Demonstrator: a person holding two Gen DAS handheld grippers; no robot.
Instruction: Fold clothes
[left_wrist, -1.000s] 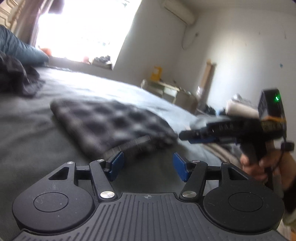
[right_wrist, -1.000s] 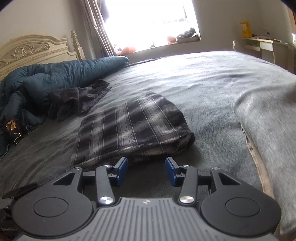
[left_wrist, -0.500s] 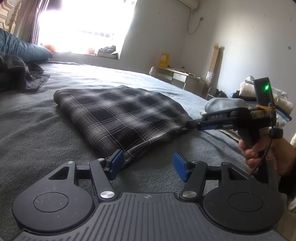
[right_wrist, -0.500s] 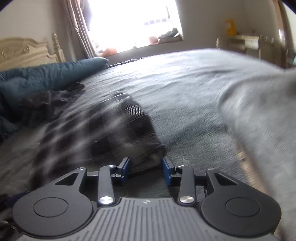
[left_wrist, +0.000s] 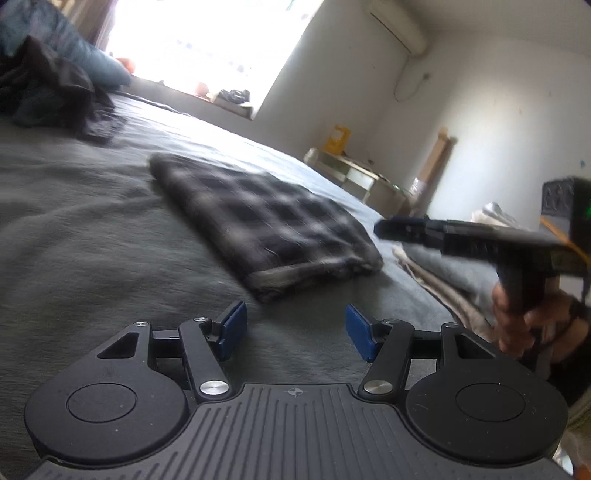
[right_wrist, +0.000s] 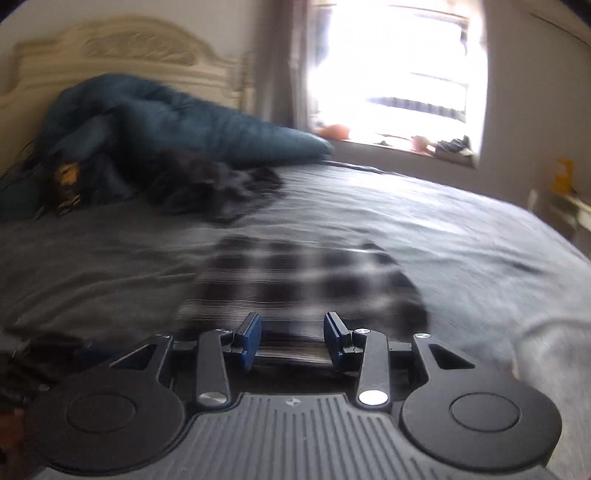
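Plaid cloth (left_wrist: 266, 236), folded into a flat rectangle, lies on the grey blanket (left_wrist: 92, 229) of a bed, its near folded edge just ahead of both tools. Only the left wrist view shows the right gripper (left_wrist: 384, 229) from the side, hovering just past the cloth's right corner, with a person's hand (left_wrist: 517, 317) around its handle; it also shows a wall air conditioner (left_wrist: 399, 26) and a low desk (left_wrist: 354, 173) by the far wall. Only the right wrist view shows the cream headboard (right_wrist: 122, 55), a teal duvet (right_wrist: 184, 125) bunched against it, and dark clothes (right_wrist: 218, 184) heaped beside the duvet. Both views are blurred.

The left gripper (left_wrist: 295, 328) has its blue pads well apart over bare blanket, short of the cloth and holding nothing. The right gripper (right_wrist: 291, 336) has been narrowing its jaws; its pads stand moderately apart with the cloth's near edge seen between them, and the blur hides whether they press on it.
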